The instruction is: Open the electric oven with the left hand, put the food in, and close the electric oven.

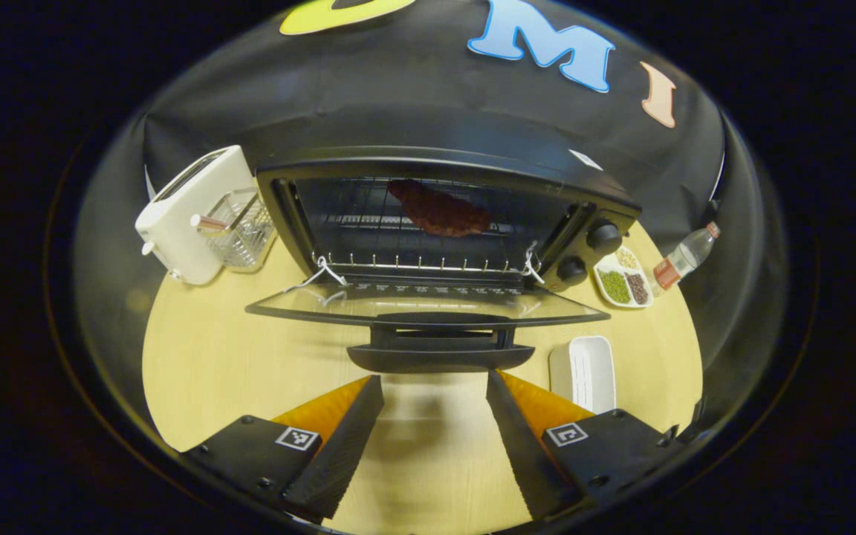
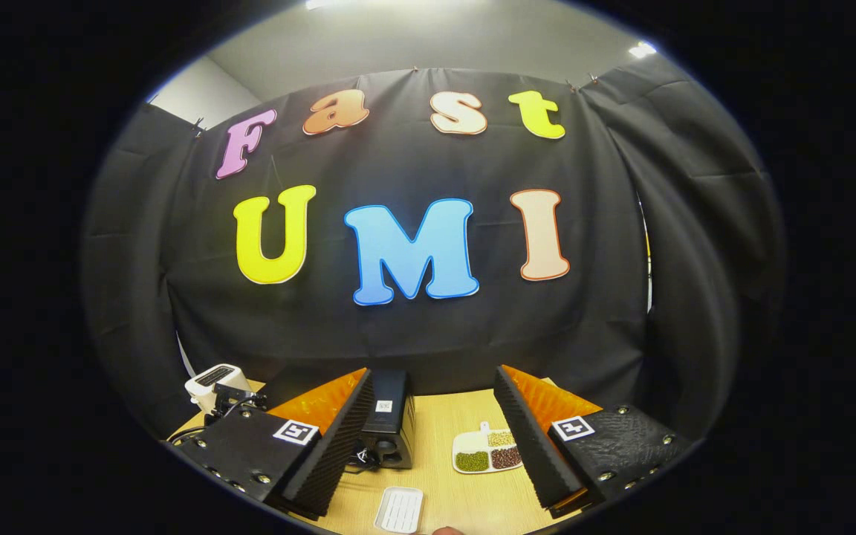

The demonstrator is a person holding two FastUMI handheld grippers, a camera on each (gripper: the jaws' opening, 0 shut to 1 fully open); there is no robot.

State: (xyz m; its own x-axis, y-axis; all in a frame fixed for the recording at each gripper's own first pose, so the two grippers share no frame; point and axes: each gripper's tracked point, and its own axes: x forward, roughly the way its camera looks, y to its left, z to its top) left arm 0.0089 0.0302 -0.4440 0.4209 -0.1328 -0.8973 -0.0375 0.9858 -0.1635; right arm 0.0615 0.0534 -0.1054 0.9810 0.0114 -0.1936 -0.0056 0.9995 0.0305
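Your left tool [image 1: 434, 416] gapes wide and empty just short of the electric oven [image 1: 443, 223], whose door [image 1: 428, 305] hangs open with the food [image 1: 439, 209] on its rack. Your right tool [image 2: 432, 438] is wide above the counter [image 2: 465, 475].

Pretty even overhead light, two ceiling lamps [image 2: 641, 50] glowing up top. The oven door's [image 1: 428, 303] glass catches some glare, soft shadow below it. Fisheye bends the edges hard, rim looks slightly blurry, maybe.
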